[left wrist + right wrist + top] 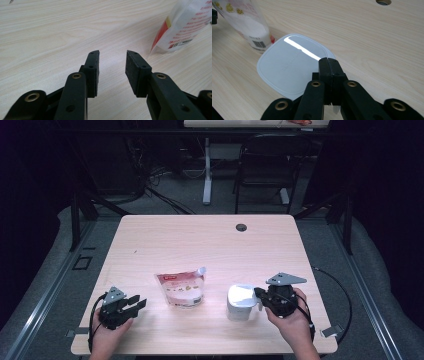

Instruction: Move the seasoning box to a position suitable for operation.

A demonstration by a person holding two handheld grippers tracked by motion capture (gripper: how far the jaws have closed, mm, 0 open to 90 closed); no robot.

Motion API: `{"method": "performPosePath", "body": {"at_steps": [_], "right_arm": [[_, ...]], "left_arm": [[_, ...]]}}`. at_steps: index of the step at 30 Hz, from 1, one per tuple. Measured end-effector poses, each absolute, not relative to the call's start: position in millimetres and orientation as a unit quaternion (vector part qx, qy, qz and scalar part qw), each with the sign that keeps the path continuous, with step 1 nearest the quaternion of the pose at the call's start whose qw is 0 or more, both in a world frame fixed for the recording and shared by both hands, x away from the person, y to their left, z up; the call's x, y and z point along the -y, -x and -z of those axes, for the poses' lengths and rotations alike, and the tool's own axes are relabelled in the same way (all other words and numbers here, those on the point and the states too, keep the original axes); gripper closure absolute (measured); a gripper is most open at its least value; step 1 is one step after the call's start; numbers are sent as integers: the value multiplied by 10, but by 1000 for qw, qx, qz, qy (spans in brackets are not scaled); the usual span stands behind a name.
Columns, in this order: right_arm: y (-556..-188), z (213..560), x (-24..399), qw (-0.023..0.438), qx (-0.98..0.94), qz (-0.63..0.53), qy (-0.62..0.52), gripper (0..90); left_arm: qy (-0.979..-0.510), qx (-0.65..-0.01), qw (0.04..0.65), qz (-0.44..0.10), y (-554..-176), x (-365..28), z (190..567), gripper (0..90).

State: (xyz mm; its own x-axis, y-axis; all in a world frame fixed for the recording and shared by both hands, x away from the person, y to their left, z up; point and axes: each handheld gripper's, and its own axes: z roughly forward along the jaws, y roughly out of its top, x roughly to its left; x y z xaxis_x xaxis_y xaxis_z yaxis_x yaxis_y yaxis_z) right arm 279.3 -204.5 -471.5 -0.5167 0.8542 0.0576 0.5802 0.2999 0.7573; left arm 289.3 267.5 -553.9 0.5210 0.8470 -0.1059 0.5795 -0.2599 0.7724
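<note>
Light wooden table [200, 240], cable hole [241, 227] near far edge. White lidded container [241, 302], front right of centre; flat lid [292, 65] glossy. Right gripper [261, 296] at the container's right side, jaws pressed together above the lid's near edge, apparently pinching a thin tab there, though the contact is hard to make out. Spouted refill pouch [181, 289], red-and-white, standing just left of the container. Left gripper [136, 304], front left, jaws spread and holding nothing, near the pouch but apart.

The pouch [185, 27] is cut off by the frame's right edge.
</note>
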Motion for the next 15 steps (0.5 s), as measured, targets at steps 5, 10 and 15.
{"method": "performPosePath", "body": {"at_steps": [5, 10, 15], "right_arm": [[-2794, 4726, 2067, 175, -781, -384, -461, 900], [-2801, 4741, 2096, 166, -774, -395, -465, 900], [-2810, 4758, 2141, 153, -767, -407, -471, 900]], "left_arm": [[-777, -458, 398, -168, -2894, -2674, 5540, 636], [-777, -459, 397, -166, -2893, -2677, 5538, 636], [-777, -457, 398, -167, -2893, -2674, 5539, 636]]}}
